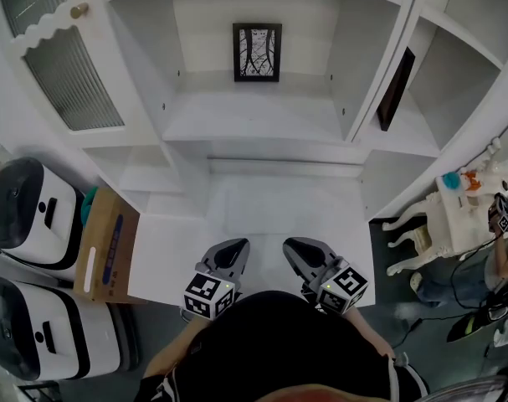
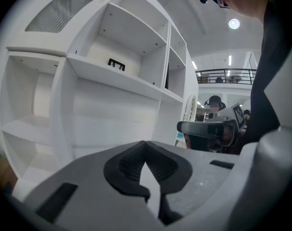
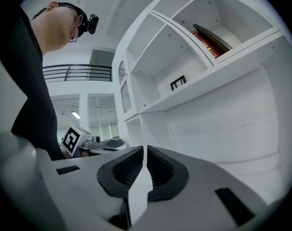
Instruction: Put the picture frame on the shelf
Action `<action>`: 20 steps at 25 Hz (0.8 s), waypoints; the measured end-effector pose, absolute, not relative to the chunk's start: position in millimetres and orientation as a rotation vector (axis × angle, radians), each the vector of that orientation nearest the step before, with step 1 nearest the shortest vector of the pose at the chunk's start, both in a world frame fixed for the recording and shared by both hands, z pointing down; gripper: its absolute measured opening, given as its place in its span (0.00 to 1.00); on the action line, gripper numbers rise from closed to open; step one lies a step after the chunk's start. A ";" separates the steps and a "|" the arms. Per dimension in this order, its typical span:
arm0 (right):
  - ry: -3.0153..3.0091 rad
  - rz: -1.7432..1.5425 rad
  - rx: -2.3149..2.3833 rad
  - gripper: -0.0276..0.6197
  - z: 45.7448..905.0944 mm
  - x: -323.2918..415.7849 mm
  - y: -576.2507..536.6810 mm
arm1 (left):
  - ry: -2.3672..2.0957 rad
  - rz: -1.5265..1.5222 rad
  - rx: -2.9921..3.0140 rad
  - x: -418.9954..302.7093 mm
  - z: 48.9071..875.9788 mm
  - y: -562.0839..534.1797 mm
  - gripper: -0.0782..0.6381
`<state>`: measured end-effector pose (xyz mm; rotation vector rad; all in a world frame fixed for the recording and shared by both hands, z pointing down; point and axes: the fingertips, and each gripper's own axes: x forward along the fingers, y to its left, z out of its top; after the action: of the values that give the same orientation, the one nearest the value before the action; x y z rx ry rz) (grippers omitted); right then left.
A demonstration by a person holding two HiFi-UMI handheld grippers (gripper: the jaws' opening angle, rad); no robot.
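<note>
Pointing forward toward shelf (image 1: 254, 117), left gripper (image 1: 231, 248) closed, right gripper (image 1: 298, 249) slightly parted.

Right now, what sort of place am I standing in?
Probably a home mock-up in a lab hall: white shelf unit with a black picture frame, two white rounded machines, a railed mezzanine.

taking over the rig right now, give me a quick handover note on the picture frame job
Left gripper: jaws shut, empty, held low in front of the body.
Right gripper: jaws nearly together with a thin slit between them, empty, beside the left one.
Picture frame: standing upright at the back of the middle shelf, well clear of both grippers.
Done: the frame is on the shelf and neither gripper holds it.
Left: nothing obvious; perhaps just check that it stands steady.
</note>
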<state>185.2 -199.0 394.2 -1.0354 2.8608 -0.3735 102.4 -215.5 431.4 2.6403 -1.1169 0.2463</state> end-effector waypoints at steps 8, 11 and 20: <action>2.978 -0.169 -1.031 0.07 384.2 176.3 -182.4 | -1.225 0.197 2.702 88.6 397.8 -212.5 0.12; 2.986 -0.143 -1.036 0.07 382.4 177.0 -180.9 | -1.233 0.204 2.704 87.2 397.0 -210.2 0.12; 2.997 -0.098 -1.023 0.07 379.5 175.3 -175.5 | -1.232 0.230 2.705 89.0 396.3 -201.7 0.12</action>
<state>175.3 -175.5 379.5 -1.0228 2.9969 -0.0980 89.0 -201.7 396.3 2.7046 -1.2320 0.2297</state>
